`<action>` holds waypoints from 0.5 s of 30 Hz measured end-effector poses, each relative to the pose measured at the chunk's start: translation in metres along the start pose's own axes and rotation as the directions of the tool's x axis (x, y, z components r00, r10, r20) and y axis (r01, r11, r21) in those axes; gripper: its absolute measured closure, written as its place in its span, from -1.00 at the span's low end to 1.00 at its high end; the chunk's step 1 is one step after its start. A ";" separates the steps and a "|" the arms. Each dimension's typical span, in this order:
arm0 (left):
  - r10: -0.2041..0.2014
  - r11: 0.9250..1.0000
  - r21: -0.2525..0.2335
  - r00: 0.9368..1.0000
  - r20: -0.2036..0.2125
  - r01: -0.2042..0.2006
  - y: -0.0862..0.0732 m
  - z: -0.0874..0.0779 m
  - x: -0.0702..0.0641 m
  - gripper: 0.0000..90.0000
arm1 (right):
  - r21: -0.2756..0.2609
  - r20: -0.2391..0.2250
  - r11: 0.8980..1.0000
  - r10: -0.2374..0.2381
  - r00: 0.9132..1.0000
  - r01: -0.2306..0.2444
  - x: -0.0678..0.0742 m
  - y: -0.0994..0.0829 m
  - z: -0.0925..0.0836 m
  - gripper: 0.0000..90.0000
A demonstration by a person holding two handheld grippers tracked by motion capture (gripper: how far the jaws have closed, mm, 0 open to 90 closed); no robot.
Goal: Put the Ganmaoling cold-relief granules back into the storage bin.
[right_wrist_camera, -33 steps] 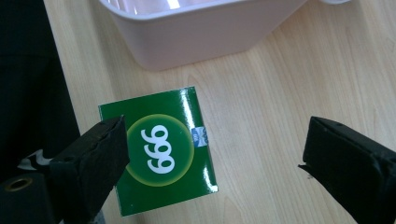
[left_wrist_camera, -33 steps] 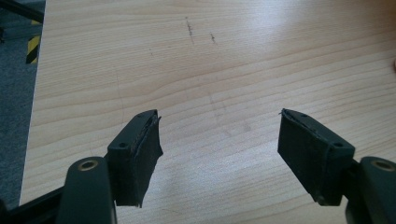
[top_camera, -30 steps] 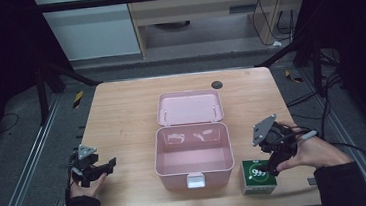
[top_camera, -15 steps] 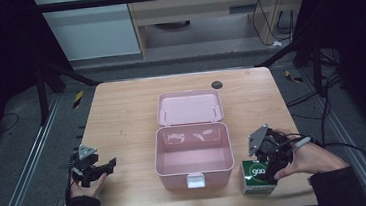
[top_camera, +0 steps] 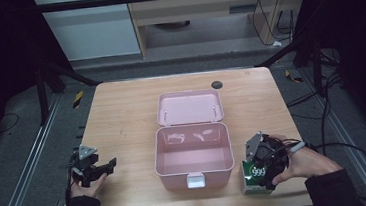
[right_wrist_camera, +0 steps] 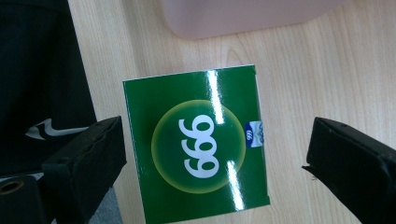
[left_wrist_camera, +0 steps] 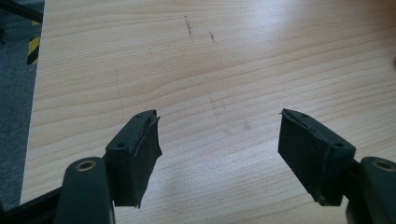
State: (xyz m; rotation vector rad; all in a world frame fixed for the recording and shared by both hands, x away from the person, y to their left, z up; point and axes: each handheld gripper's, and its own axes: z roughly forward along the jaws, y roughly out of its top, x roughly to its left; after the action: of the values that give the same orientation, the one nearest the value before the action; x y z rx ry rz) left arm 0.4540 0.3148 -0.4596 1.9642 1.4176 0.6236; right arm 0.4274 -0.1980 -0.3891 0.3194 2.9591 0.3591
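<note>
Lab: framed test table [top_camera: 121, 113], trailing cables [top_camera: 322, 116]

Pale pink box [top_camera: 193, 155], green carton [right_wrist_camera: 196, 144] with white "999", light wood table [top_camera: 121, 113]

The carton [top_camera: 257, 176] stands just right of the open box [top_camera: 194, 158].

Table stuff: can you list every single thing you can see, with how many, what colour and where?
Table: one, light wood, centre of the high view.
Box: one, pink, open and empty, middle of the table, lid folded back behind it.
Carton: one, green with white 999, near edge, right of the box.
Round spot: one, dark, far edge of the table.
Cabinet: one, pale wood, on the floor beyond the table.
Left gripper: one, black, open, over bare table at the near left.
Right gripper: one, black, open, jaws either side of the carton.
</note>
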 end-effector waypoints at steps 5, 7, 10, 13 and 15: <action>0.000 1.000 0.000 1.000 0.000 0.000 0.000 0.000 0.000 -0.37 | 0.012 -0.009 1.000 -0.014 1.000 0.014 0.001 0.000 0.007 -0.91; -0.001 1.000 0.000 1.000 0.000 0.001 0.000 0.000 0.000 -0.37 | 0.013 -0.011 1.000 -0.010 1.000 0.010 0.001 0.000 0.008 -0.91; 0.000 1.000 0.000 1.000 0.001 0.000 0.000 0.000 0.000 -0.37 | 0.015 -0.019 1.000 -0.011 1.000 0.011 0.000 -0.001 0.013 -0.91; 0.000 1.000 0.000 1.000 0.001 0.000 0.000 0.000 0.000 -0.37 | 0.025 -0.028 1.000 -0.009 1.000 0.009 0.001 -0.001 0.016 -0.91; 0.000 1.000 0.000 1.000 0.001 0.000 0.000 0.000 0.000 -0.37 | 0.028 -0.028 1.000 -0.011 1.000 0.012 0.001 0.000 0.019 -0.91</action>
State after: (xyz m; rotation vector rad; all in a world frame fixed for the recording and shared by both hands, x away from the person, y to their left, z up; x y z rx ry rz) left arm 0.4541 0.3150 -0.4596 1.9642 1.4174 0.6225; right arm 0.4294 -0.1941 -0.4073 0.3027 2.9938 0.3238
